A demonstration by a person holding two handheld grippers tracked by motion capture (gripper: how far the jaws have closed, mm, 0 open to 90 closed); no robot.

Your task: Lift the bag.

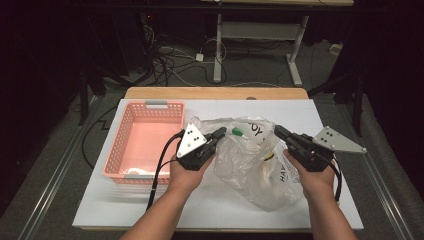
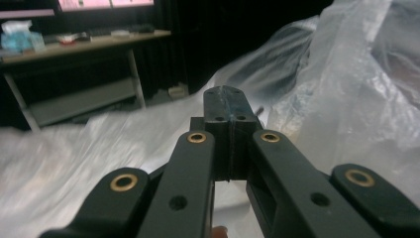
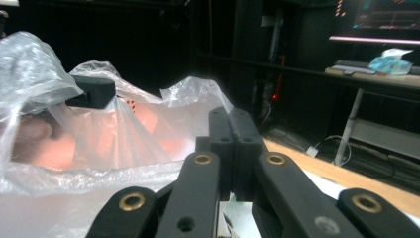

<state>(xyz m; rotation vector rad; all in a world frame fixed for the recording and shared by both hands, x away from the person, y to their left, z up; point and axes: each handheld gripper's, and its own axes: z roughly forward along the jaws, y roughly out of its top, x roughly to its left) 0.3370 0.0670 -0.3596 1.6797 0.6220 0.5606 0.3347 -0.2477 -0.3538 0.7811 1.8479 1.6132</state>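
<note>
Dark room, black drapes all round; grey floor (image 1: 60,150) with a tangle of cables near the far wall, and a white-legged desk (image 1: 260,45) standing beyond the work area. Another desk with a tissue pack on it shows in both gripper views, under lit screens. The counter (image 1: 200,205) is a white sheet over a wooden top, whose bare wood edge shows at the far side. Pink plastic basket (image 1: 145,142) sits on the counter's left part, with grey handles at the near and far ends. Just right of it, middle of the counter, lies the clear plastic bag (image 1: 250,170), crumpled and printed with lettering, something green at its upper edge. Left hand-held gripper (image 1: 220,133) is at the bag's left upper edge, jaws pressed together, film bunched round the tips; whether it pinches the film I cannot tell. Right hand-held gripper (image 1: 278,132) is at the bag's right upper edge, jaws likewise closed flat against each other, the same doubt there. A cable trails from each.
</note>
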